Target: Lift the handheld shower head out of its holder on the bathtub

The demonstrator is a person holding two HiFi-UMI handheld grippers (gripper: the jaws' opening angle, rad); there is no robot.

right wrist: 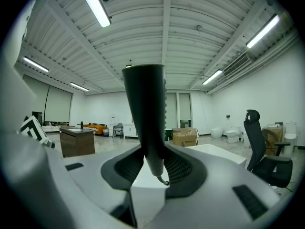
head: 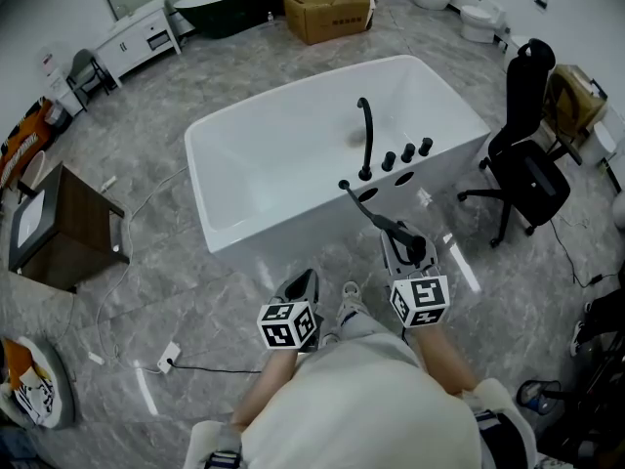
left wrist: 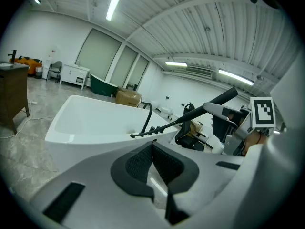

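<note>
The black handheld shower head is clamped in my right gripper, held clear of the white bathtub near its front right rim. Its hose runs back to the rim close to the black faucet and the knobs. In the right gripper view the handle stands upright between the pads. My left gripper hangs beside it in front of the tub, shut with nothing in it. The left gripper view shows the shower head slanting from the right gripper down to the tub.
A black office chair stands right of the tub. A dark wooden cabinet is at the left, with a cable and plug on the floor. A cardboard box and toilets are at the back.
</note>
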